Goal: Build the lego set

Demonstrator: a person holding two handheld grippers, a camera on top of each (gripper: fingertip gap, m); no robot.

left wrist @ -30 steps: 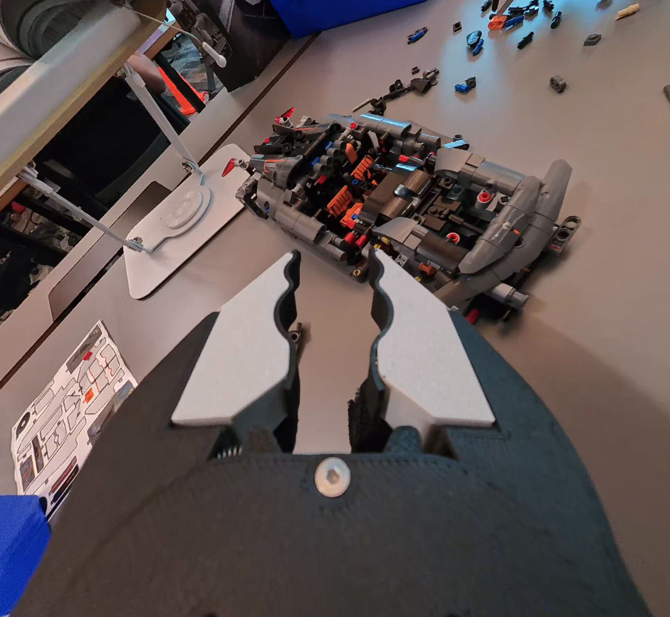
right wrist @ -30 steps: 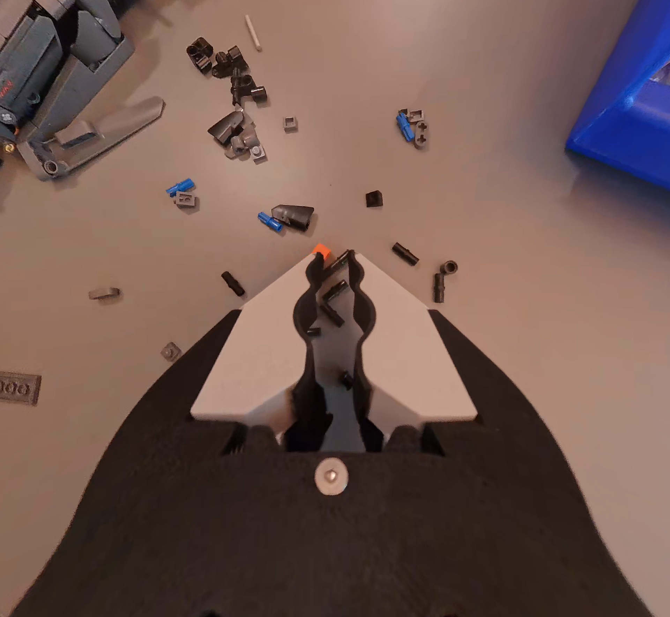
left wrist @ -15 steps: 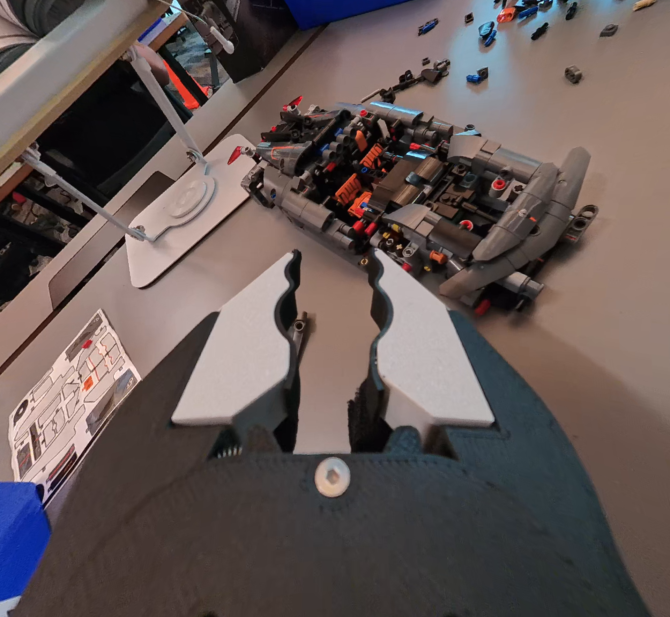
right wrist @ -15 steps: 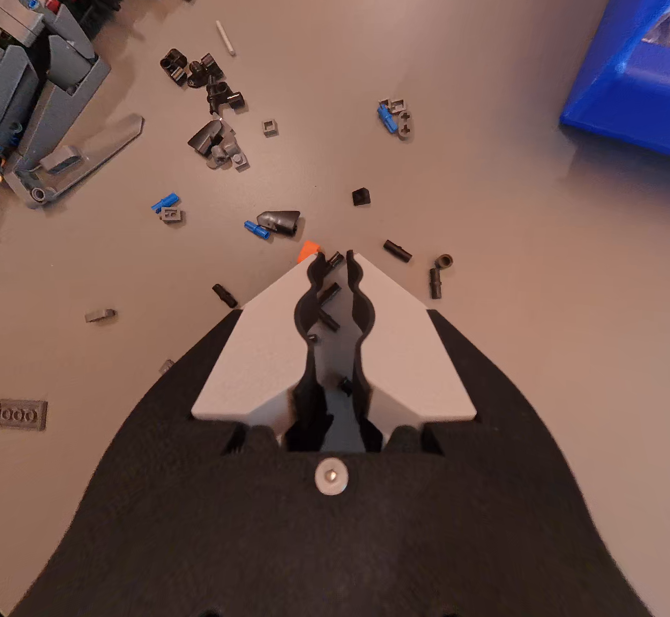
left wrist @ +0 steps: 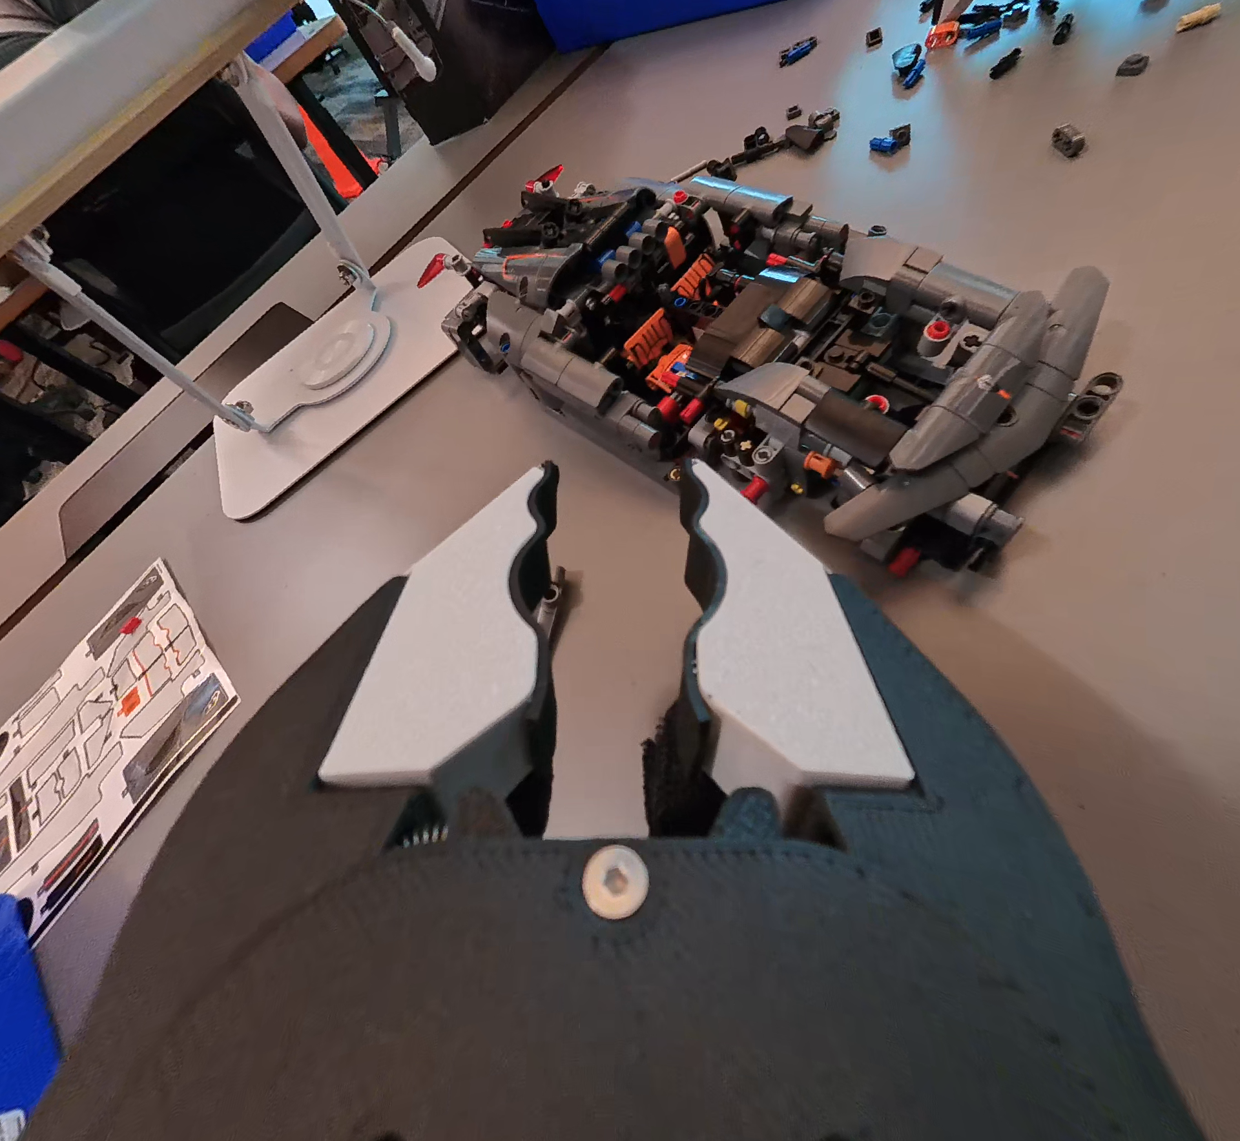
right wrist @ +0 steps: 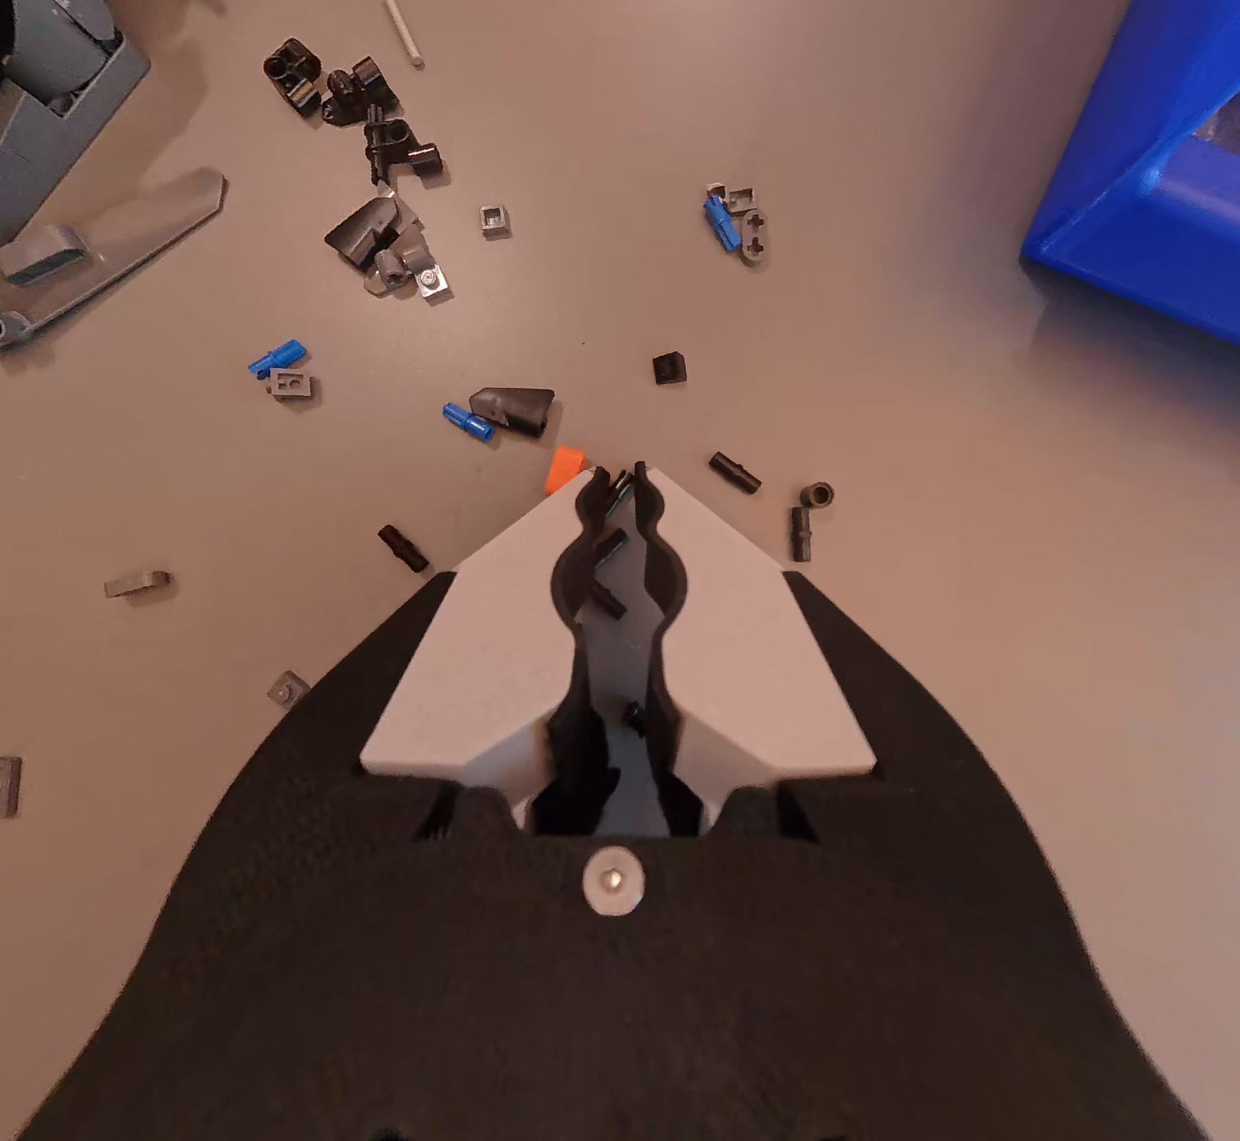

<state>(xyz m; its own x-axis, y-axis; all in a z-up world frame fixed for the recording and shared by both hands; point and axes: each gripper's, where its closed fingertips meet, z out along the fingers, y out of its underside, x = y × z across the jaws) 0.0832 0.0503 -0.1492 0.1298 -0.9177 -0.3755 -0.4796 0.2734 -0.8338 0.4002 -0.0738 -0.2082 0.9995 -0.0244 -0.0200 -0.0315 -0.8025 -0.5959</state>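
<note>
The half-built grey, black and orange lego car (left wrist: 771,357) lies on the grey table just beyond my left gripper (left wrist: 621,478), which is open and empty above the table. A small grey piece (left wrist: 551,599) lies on the table between its fingers. My right gripper (right wrist: 618,477) is down among loose parts, its jaws almost closed with a thin black pin (right wrist: 621,486) pinched between the tips. An orange piece (right wrist: 563,468) lies just left of those tips. In the left wrist view the right gripper (left wrist: 943,15) shows far off at the top right.
Loose black, grey and blue parts (right wrist: 382,216) are scattered ahead of the right gripper, and the car's corner (right wrist: 60,102) is at the far left. A blue bin (right wrist: 1154,183) stands right. A sticker sheet (left wrist: 100,726) and a grey stand base (left wrist: 322,384) lie left of the car. My right fingertips sit around 35 cm from my left ones.
The right gripper's jaws have narrowed onto the black pin as it moved forward and left past the orange piece. The left gripper has drawn back slightly and stayed open.
</note>
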